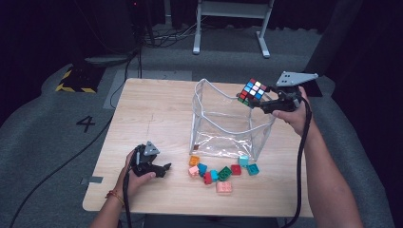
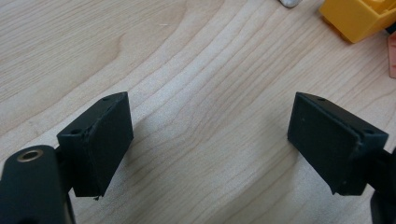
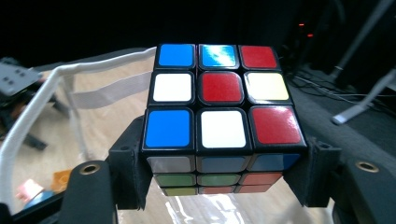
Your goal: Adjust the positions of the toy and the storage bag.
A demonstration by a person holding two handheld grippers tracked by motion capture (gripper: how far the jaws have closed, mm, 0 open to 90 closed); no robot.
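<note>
High view first: the right tongs [image 1: 260,100] are up in the air at the far right of the desk [image 1: 152,114], and they have a puzzle cube [image 1: 252,91] clamped between their jaws. That cube hangs just above the rim of a clear plastic bag [image 1: 228,126] with a white-edged opening, which stands open in the middle of the desk. Over on the near left, the left tongs [image 1: 165,168] sit low over the desk in the person's hand, jaws pointing right toward a scatter of toy bricks [image 1: 221,172]; these lie in front of the bag in orange, pink, red, blue, green and teal.

Left gripper view now: the left tongs [image 2: 208,140] stand parted with nothing between the two black jaws, just bare wood grain below them. An orange brick [image 2: 359,16] peeks in at the top right corner, well clear of the jaws, with a sliver of a pink one at the right edge.

Right gripper view: the right tongs [image 3: 224,175] grip the puzzle cube [image 3: 219,107] from both sides, a pad pressed flat against each side face. The top face shows blue, red, white and pale yellow squares, mixed up. Beneath and to the left of the cube you can see the white rim of the clear plastic bag [image 3: 42,93] and its see-through wall, with the desk showing through.
</note>
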